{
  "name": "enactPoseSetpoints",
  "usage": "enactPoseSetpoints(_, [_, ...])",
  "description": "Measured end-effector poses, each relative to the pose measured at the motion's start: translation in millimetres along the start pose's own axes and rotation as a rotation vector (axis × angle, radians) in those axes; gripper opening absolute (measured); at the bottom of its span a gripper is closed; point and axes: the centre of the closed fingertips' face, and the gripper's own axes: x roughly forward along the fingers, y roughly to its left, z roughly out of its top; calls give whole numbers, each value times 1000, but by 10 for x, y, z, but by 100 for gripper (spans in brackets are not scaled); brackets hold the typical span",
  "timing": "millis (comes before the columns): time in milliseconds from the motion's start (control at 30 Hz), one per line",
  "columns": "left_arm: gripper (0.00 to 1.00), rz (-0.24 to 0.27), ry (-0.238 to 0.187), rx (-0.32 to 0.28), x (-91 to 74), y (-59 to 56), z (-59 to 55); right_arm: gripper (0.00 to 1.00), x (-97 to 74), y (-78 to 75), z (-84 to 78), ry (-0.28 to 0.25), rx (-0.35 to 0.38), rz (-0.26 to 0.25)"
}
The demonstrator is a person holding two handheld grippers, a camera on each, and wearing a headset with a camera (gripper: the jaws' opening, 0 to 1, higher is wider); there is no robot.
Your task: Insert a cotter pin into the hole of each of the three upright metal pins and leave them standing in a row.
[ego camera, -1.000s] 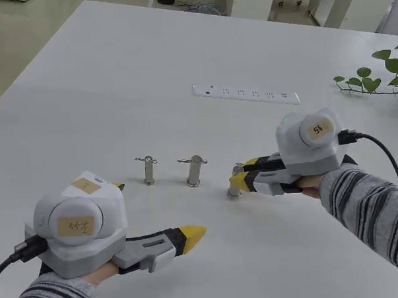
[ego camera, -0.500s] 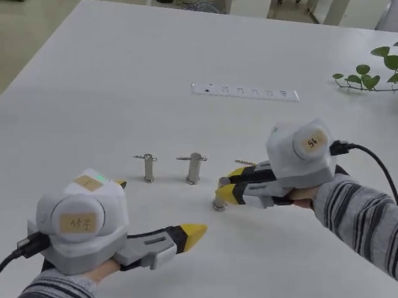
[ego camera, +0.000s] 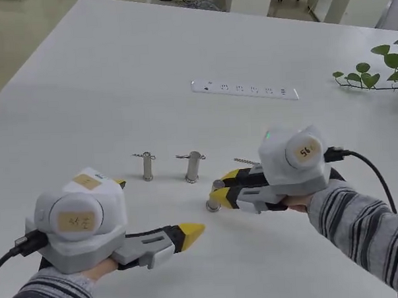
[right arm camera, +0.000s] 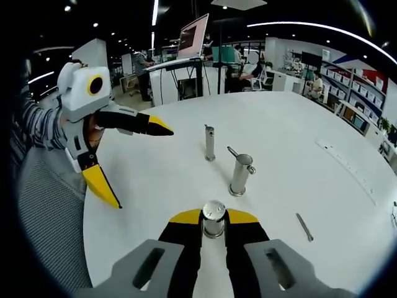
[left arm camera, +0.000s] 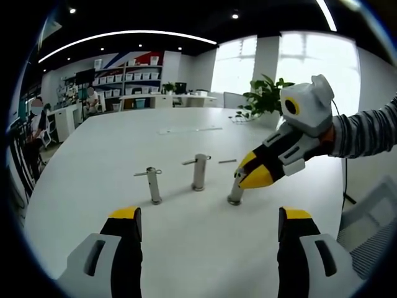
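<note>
While the right gripper [ego camera: 220, 189] is clenched on a short silver metal pin with a round cap [left arm camera: 235, 191], its yellow-tipped jaws pressing the pin's upper shaft from both sides, the left gripper [left arm camera: 209, 216] is released, its two jaws spread wide with only bare table between them. The held pin is the rightmost of three in the head view and sits a little nearer the person than the other two. Its foot is down at the white tabletop [ego camera: 116, 73], though whether it touches cannot be told, and in the left gripper view it leans slightly. The right gripper view looks down on its round cap between the closed jaw tips.

Two more silver pins stand upright on the table, the left pin [ego camera: 147, 167] and the middle pin [ego camera: 192, 168]. Each has a thin wire cotter pin through its top, the first cotter pin [ego camera: 144, 155] and the second cotter pin [ego camera: 185, 157] both sticking out to the left in the head view. A loose cotter pin [ego camera: 245, 161] lies flat on the table just behind the right gripper, to the right of the middle pin.

The left gripper is held low at the near left, well apart from the pins. A white power strip [ego camera: 244, 89] lies farther back, and a green leafy sprig [ego camera: 374, 75] reaches in at the right edge. A striped sleeve [ego camera: 367, 214] covers the arm behind the right gripper.
</note>
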Motion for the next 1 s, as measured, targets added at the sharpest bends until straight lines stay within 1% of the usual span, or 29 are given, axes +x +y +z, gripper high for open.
enactPoseSetpoints(133, [90,-1,2,0,-4,-7,-5,9,-4,3,-1,-8,23,-16])
enactPoseSetpoints(233, [90,-2,0,-2,-5,-9,-2,9,0,10,-5,-11,43,-14])
enactPoseSetpoints(267, [89,-3,-3,-3,-5,-12,3,9,1,9,-4,-12,55,-13])
enactPoseSetpoints(300, [89,-5,-4,-4,-8,-17,6,9,4,11,-10,-10,83,-9])
enactPoseSetpoints(467, [89,-5,-6,-5,-10,-14,11,11,5,7,0,-11,63,-20])
enactPoseSetpoints(500, [89,-5,-7,-5,-11,-13,14,13,4,0,2,-11,59,-23])
enactPoseSetpoints(600, [89,-7,-12,-8,-11,-21,23,20,-6,8,-2,-7,58,-15])
enactPoseSetpoints(767, [90,-9,-14,-8,-7,-27,27,23,-68,21,-12,-3,47,1])
enactPoseSetpoints(900, [91,-8,-18,-11,-5,-27,35,27,-138,-6,-52,10,44,13])
enactPoseSetpoints(967, [91,-13,-34,-26,-2,-39,62,29,-172,-37,-88,22,47,21])
enactPoseSetpoints(1000, [92,-12,-35,-26,-1,-39,65,30,-185,-49,-106,29,50,26])
